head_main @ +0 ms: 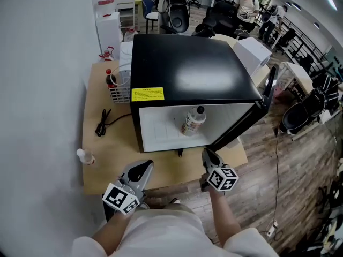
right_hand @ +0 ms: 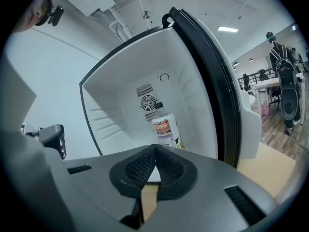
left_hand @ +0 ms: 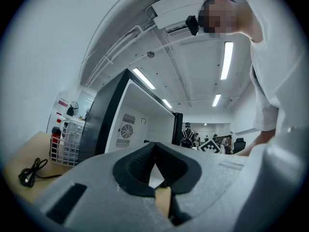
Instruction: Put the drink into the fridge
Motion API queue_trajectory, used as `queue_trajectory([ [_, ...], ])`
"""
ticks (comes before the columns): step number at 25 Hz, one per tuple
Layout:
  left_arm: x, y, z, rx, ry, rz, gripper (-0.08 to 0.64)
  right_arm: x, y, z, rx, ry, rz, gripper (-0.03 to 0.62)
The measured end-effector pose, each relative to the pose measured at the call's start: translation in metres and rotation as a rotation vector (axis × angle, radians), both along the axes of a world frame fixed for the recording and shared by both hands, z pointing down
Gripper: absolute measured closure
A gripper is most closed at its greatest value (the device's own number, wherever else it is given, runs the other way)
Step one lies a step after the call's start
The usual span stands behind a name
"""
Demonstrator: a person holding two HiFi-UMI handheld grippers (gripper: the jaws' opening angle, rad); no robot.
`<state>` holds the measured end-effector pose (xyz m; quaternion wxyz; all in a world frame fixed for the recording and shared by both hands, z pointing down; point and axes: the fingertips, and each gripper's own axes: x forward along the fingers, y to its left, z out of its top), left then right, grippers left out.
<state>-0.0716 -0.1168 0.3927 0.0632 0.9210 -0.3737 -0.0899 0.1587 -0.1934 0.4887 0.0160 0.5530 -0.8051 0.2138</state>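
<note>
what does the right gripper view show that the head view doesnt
Only the right gripper view: the back wall of the fridge with its round fan vent, and a close look at the right gripper, jaws together on nothing. Only the head view: the fridge's black top with a yellow label, a white basket and a black cable on the table, and the left gripper. Both: the drink bottle standing inside the fridge, its door swung open.

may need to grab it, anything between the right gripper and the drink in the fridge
Nothing visible: the drink stands alone in the open fridge, straight ahead of the shut right gripper.
</note>
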Motion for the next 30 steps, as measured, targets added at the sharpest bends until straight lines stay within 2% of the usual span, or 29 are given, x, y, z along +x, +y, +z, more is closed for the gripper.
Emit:
queue_trajectory([
  [7,0.016,-0.012,-0.018,0.04,-0.005,0.007,0.546,0.026,0.001,-0.034,0.05,0.022,-0.003,0.589],
  [12,0.016,-0.021,-0.029,0.058,-0.022,-0.006,0.546,0.039,0.003,-0.073,0.131,0.013,0.003,0.589],
  [16,0.009,-0.03,-0.041,0.079,-0.042,-0.051,0.546,0.045,0.011,-0.109,0.215,0.003,-0.013,0.589],
  [23,-0.003,-0.04,-0.061,0.109,-0.043,-0.112,0.546,0.061,0.034,-0.165,0.342,0.04,-0.024,0.589],
  [30,0.006,-0.039,-0.077,0.132,-0.017,-0.099,0.546,0.063,0.051,-0.193,0.417,0.114,-0.021,0.589],
])
